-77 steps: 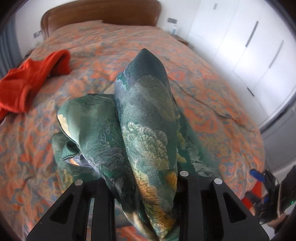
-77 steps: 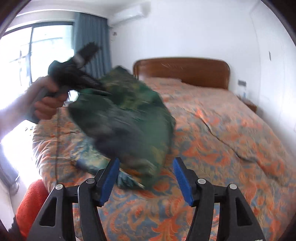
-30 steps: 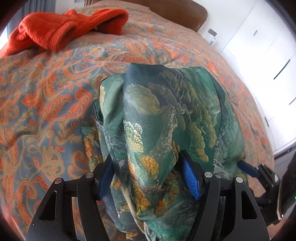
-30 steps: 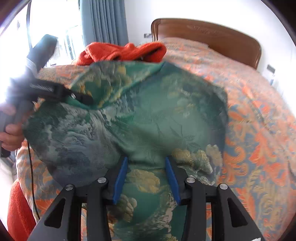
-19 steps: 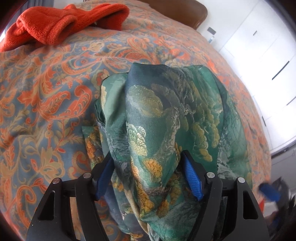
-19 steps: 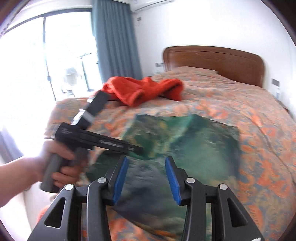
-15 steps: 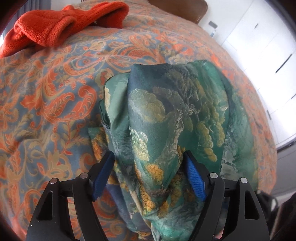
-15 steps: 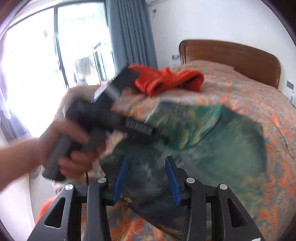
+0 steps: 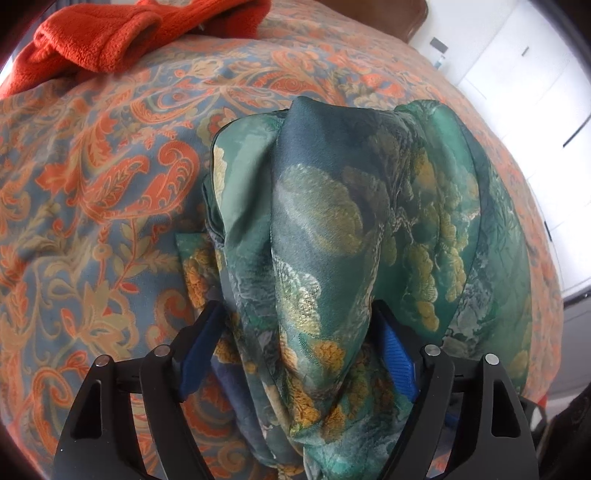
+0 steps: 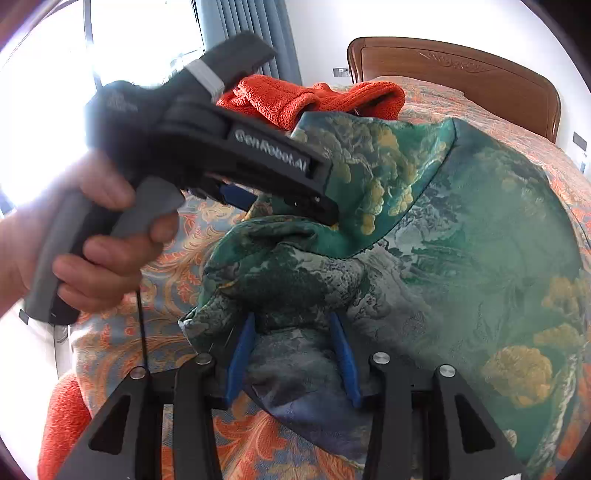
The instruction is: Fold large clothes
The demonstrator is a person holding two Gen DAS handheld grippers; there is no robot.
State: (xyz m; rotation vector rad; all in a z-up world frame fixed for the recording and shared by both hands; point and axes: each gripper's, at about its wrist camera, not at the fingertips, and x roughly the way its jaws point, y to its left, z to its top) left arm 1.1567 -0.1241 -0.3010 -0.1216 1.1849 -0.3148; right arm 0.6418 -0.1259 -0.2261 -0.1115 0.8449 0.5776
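A green patterned garment (image 9: 332, 229) with gold and grey landscape motifs lay bunched on a bed covered by an orange and blue paisley bedspread (image 9: 92, 192), and everything else is placed in relation to that garment.

Nearest in the left wrist view, the left tool (image 9: 295, 354) had its two blue pads set on either side of a raised ridge of the garment. Its jaws were opening, with the fold between them; the left pad stood clear of the cloth, and the right pad sat just beside it.

Nearest in the right wrist view, the right tool (image 10: 291, 354) pinched a thick, dark fold of the garment (image 10: 443, 240), both blue pads pressing into the fabric. The fold's bluish underside hung down between the jaws.

Just beyond that fold and to the left of the garment, a person's left hand (image 10: 92, 251) gripped the grey handle of the left tool (image 10: 325, 210), whose black body reached across to the garment's upper edge. A thin black cable hung down from it.

Past the garment, a crumpled orange fleece garment (image 10: 314, 96) rested on the bedspread, touching the green one's far edge in the right wrist view. Farther still stood a wooden headboard (image 10: 461, 74). Behind the garment to the left hung blue-grey curtains (image 10: 255, 33) beside a bright window, and white wardrobe doors (image 9: 535, 74) stood off to its right.
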